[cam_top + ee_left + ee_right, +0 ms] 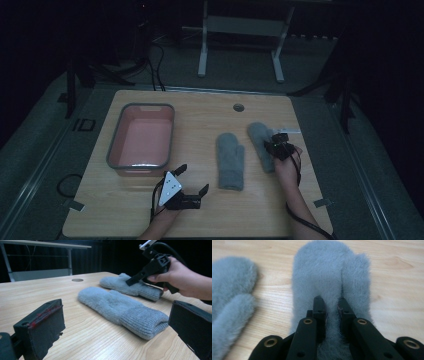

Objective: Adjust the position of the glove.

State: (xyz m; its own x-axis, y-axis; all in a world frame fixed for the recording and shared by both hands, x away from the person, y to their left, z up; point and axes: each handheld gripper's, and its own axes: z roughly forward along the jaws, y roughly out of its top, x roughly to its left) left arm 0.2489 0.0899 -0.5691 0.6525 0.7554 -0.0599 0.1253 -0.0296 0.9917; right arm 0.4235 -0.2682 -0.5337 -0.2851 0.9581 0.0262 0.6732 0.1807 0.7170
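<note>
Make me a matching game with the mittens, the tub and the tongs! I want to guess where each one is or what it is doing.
Things:
1. right tongs
2. left tongs
3. pink tub
4. middle mitten

Places and states:
A. lies flat and untouched on the wood, between the two hands
B. pinched shut on the right mitten
C. stands at the left side of the table
D. open wide, holding nothing, above the table's near edge

Pairs: 1-B, 2-D, 3-C, 4-A
</note>
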